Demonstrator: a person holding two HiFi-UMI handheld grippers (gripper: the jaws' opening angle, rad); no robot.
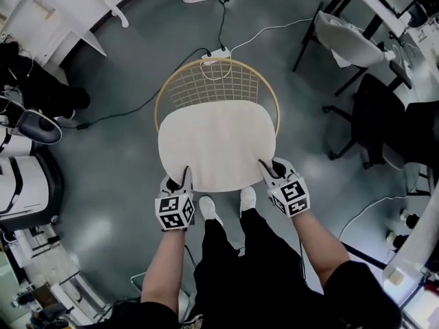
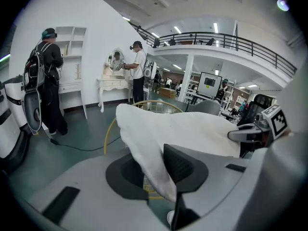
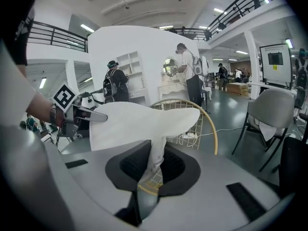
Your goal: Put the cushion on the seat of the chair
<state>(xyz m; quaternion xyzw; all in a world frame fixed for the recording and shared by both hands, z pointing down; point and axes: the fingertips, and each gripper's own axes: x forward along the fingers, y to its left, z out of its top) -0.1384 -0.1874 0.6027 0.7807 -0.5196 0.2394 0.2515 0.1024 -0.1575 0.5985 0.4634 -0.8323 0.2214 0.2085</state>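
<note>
A cream cushion (image 1: 217, 146) hangs flat over the seat of a round chair of gold wire (image 1: 218, 62), covering most of the seat; the wire back shows beyond it. My left gripper (image 1: 185, 179) is shut on the cushion's near left corner and my right gripper (image 1: 267, 170) on its near right corner. In the left gripper view the cushion's (image 2: 192, 129) edge is pinched in the left gripper (image 2: 161, 172), with the chair rim (image 2: 109, 131) behind. In the right gripper view the cushion (image 3: 130, 121) folds down into the right gripper (image 3: 154, 165), beside the chair back (image 3: 211, 129).
A power strip with cables (image 1: 218, 52) lies on the floor behind the chair. A grey chair (image 1: 350, 40) and a black chair (image 1: 374, 115) stand at the right, a white machine (image 1: 20, 184) at the left. My feet (image 1: 208, 208) are just before the seat. People (image 2: 48, 81) stand further off.
</note>
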